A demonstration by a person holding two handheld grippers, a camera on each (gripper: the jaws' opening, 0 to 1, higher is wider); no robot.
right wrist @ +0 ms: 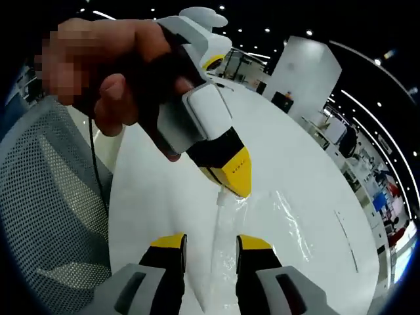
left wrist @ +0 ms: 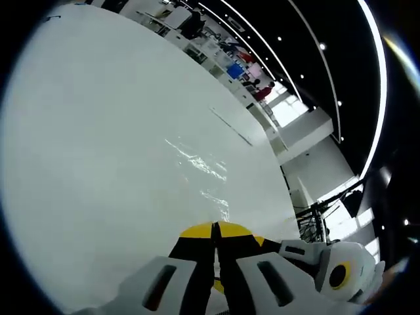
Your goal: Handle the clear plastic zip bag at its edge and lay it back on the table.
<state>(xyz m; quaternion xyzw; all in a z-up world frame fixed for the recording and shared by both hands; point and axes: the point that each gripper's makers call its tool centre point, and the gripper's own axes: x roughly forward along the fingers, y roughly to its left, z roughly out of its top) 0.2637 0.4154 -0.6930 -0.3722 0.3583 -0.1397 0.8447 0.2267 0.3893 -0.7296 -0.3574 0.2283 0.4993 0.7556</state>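
Clear plastic zip bag (right wrist: 262, 223): on white desk (left wrist: 98, 144), edge pinched by left gripper (right wrist: 231, 189), fingers closed. Right gripper (right wrist: 210, 246): fingers parted, straddling the bag's edge.

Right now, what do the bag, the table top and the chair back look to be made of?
Zip bag: thin clear plastic film, glossy, wrinkled, table showing through. Table: smooth white surface with soft reflections, possibly laminate. Chair back: grey woven mesh, see-through weave.

White table (left wrist: 98, 131), glossy, thin seam line across it. Grey mesh chair (right wrist: 46, 216) at its edge. Background: white desks (left wrist: 197, 46), blue box (left wrist: 235, 69), ceiling light strips (left wrist: 377, 79), white pillar (right wrist: 305, 69).
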